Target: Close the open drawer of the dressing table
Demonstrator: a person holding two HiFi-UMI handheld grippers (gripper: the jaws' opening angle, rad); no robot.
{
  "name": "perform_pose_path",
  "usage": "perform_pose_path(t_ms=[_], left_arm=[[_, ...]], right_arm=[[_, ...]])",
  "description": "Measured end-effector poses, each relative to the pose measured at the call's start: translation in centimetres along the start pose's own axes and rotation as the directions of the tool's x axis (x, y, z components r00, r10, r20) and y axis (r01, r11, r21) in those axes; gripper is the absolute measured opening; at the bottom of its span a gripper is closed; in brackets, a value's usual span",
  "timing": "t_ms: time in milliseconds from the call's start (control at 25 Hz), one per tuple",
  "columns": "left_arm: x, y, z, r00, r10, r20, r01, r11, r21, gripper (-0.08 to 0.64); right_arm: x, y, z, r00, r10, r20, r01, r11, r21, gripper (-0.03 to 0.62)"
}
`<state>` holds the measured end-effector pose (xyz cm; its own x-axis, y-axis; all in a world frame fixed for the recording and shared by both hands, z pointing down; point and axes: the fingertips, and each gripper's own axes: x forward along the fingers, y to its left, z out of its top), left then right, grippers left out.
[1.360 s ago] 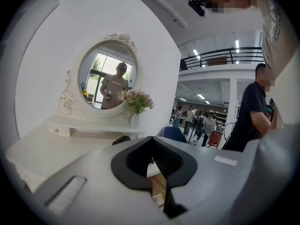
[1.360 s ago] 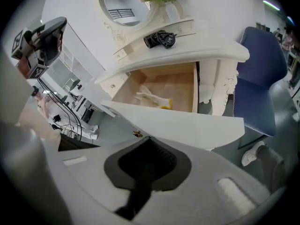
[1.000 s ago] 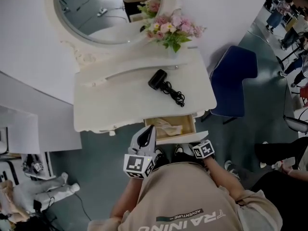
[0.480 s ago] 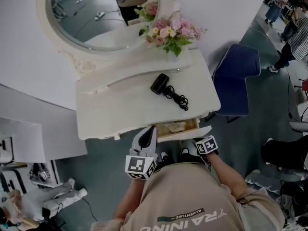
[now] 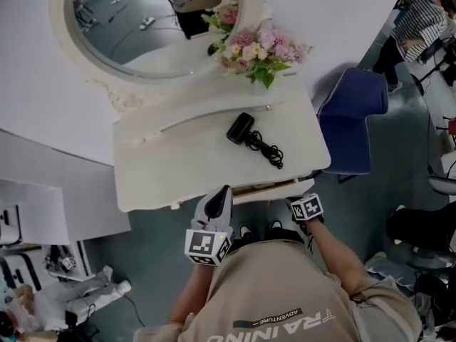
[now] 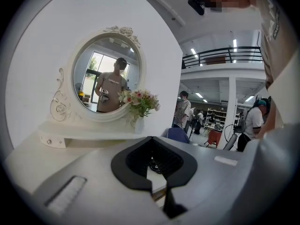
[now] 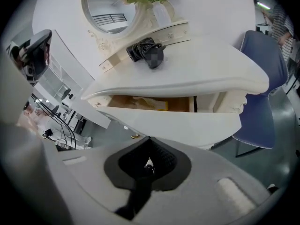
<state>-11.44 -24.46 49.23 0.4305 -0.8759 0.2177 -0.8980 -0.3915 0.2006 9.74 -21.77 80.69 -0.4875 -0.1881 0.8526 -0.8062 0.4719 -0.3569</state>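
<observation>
Gaping narrowly, drawer (image 7: 183,125) with pale cloth (image 7: 147,103) inside; left gripper (image 6: 158,187) and right gripper (image 7: 140,189) fingers together.

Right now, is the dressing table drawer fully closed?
No, the right gripper view shows the drawer front standing out from under the tabletop, leaving a gap onto its wooden inside.

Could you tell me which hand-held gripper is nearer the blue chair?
Right. The right hand-held gripper is at the drawer end nearest the blue chair; the left hand-held gripper is at its other end.
</observation>
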Motion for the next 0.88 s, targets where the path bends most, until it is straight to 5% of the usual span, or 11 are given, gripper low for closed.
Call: perform_pose_path(t_ms=[880], left_arm=[[0.8, 1.6, 2.0, 0.999, 0.050, 0.019, -0.050, 0.999, -0.005, 0.017]], right_arm=[[1.6, -1.8, 5.8, 0.997, -0.038, 0.063, 0.035, 0.998, 0.046, 0.003]])
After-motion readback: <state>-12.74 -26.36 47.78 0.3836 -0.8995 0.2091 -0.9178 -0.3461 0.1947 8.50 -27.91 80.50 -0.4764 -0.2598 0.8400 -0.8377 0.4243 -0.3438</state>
